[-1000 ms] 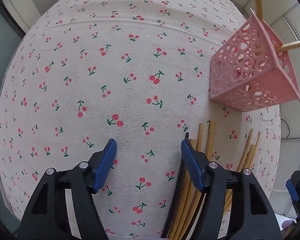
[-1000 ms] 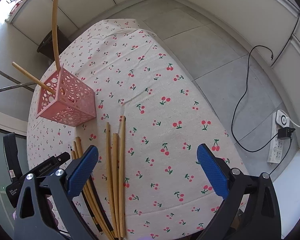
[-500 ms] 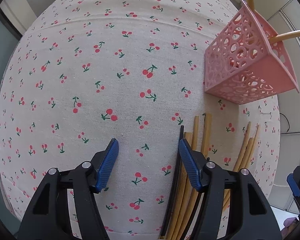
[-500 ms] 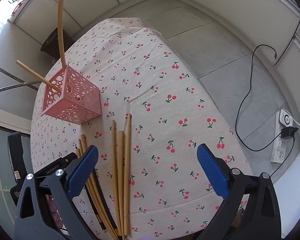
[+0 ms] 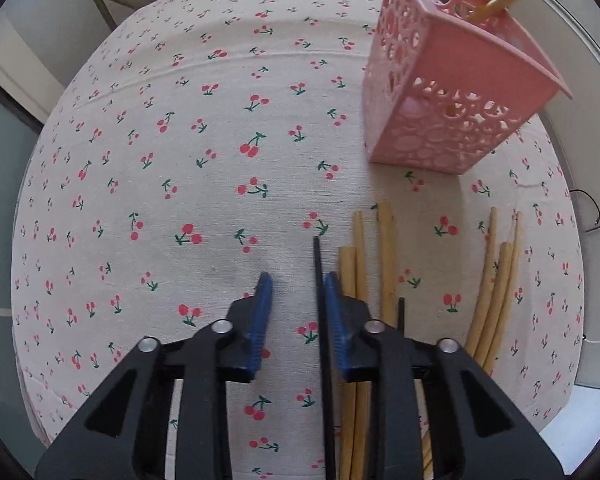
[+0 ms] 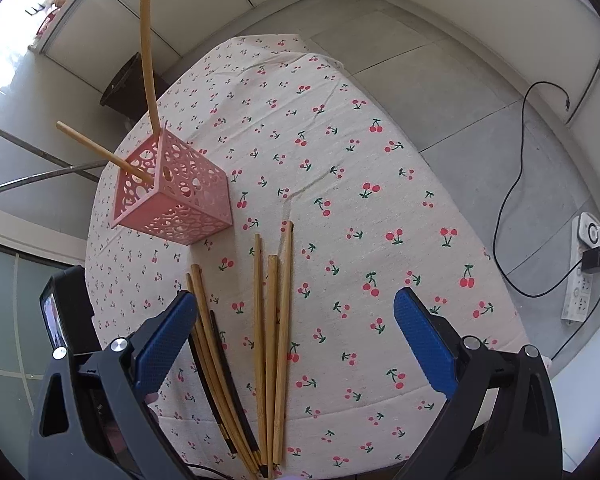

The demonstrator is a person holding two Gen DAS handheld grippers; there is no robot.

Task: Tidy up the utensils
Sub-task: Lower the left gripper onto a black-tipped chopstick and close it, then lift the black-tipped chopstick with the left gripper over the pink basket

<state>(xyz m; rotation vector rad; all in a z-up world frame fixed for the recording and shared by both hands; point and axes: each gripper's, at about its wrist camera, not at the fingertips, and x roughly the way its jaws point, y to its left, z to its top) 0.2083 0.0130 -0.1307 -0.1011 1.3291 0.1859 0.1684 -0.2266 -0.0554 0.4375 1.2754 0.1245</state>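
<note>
Left of the pink perforated basket (image 5: 452,92), my left gripper (image 5: 296,292) hangs over the cherry-print counter (image 5: 180,160). Its jaws are closing, already narrow, with a black chopstick (image 5: 320,304) lying along the inside of the right-hand pad; I cannot tell whether it is pinched yet. Just beside it, below the basket, bamboo chopsticks (image 5: 386,264) lie in two loose bundles, long, thin, pale tan, roughly parallel. Two bamboo sticks (image 6: 148,56) already stand leaning in the basket, so I judge the sorting barely begun: most pieces are left on the cloth. Further right, my right gripper (image 6: 296,320) holds nothing, jaws wide, above the nearer bundle.
</note>
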